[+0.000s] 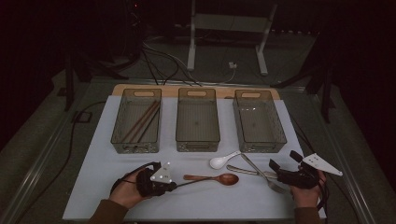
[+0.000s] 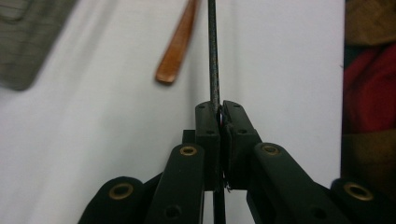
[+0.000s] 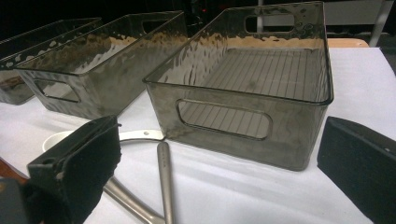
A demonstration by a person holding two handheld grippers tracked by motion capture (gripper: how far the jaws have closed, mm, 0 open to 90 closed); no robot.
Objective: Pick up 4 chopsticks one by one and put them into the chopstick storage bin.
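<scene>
Left gripper view showed the left gripper clamped on a thin dark chopstick near its end. It was best carried level to the far left bin. The right gripper waited open.

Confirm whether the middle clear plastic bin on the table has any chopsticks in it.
No: in the high view the middle clear plastic bin is bare inside, while the brown wooden chopsticks lie in the left clear plastic bin.
</scene>
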